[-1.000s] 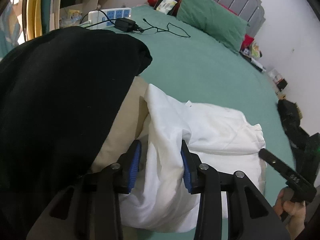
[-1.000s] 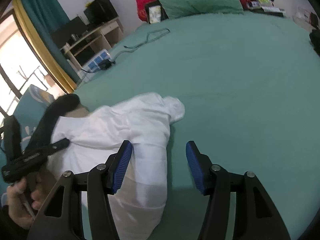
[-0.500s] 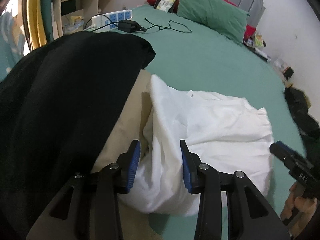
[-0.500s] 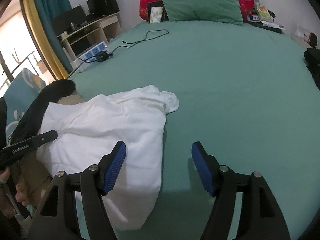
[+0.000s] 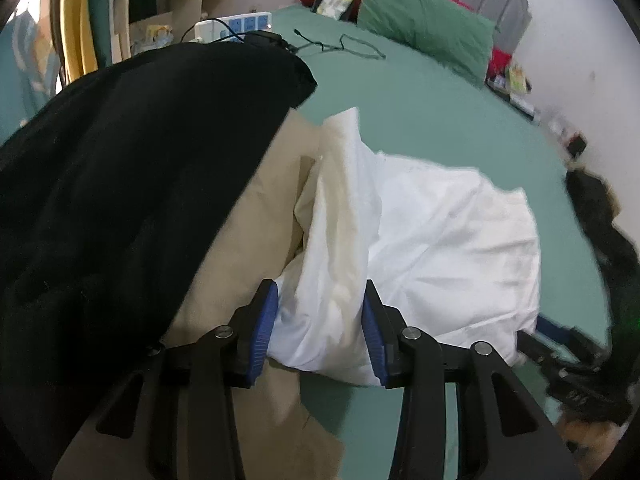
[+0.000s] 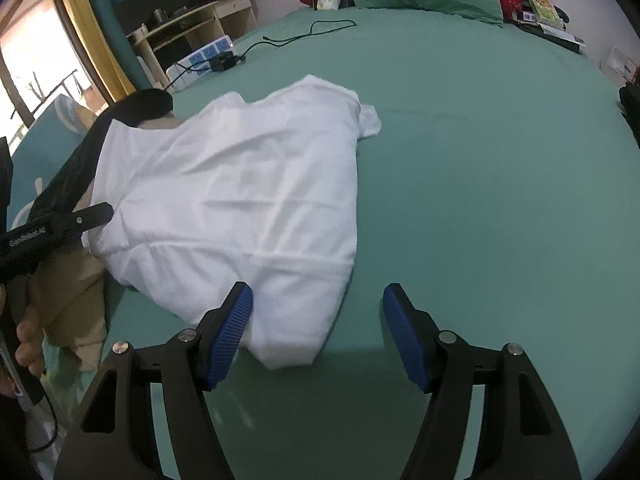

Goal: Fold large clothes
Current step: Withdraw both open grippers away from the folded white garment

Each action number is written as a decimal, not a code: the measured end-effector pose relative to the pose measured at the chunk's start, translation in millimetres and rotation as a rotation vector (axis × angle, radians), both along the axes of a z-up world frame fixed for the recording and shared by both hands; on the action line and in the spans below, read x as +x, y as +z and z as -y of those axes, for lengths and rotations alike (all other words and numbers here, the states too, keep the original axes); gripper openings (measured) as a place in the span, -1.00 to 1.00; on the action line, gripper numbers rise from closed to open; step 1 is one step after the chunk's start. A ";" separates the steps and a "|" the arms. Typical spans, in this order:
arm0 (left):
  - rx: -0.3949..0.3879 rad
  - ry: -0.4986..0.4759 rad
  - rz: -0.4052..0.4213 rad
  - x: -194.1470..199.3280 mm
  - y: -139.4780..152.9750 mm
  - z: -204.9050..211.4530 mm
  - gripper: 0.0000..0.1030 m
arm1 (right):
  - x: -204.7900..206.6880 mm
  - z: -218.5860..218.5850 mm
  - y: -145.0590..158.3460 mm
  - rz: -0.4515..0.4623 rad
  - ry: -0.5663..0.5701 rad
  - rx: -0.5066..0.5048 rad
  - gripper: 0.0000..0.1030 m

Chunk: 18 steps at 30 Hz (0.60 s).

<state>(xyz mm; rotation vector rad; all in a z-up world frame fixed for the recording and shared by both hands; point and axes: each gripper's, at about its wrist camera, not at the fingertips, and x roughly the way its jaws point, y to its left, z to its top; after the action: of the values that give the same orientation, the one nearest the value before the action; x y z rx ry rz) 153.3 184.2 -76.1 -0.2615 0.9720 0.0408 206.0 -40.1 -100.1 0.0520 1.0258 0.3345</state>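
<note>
Spread flatter now than a second ago, the soft white shirt point(image 6: 236, 196) lies on the green bed point(image 6: 480, 168). Left gripper point(image 5: 320, 328) is opening with shirt cloth between its pads; right gripper point(image 6: 316, 336) stands apart, holding nothing.

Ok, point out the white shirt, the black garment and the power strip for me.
white shirt point(image 6: 240, 184), right wrist view, middle of the spread fabric.
black garment point(image 5: 132, 168), left wrist view, centre of the dark heap.
power strip point(image 5: 240, 24), left wrist view, on its blue sockets.
</note>
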 end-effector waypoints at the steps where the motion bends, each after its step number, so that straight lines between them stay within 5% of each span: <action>1: 0.008 0.000 0.003 -1.4 1.2 1.8 -0.15 | -1.6 1.1 -0.1 -0.001 0.000 -0.006 0.32; 18: -0.026 -0.028 0.091 -53.9 33.1 20.9 -0.14 | -55.2 38.0 44.7 0.026 -0.039 0.007 0.32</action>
<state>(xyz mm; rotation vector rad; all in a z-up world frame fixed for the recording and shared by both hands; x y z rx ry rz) 99.3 163.3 -43.0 -0.2708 0.8864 -0.0093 150.8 -78.1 -55.3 0.0735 0.9969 0.3027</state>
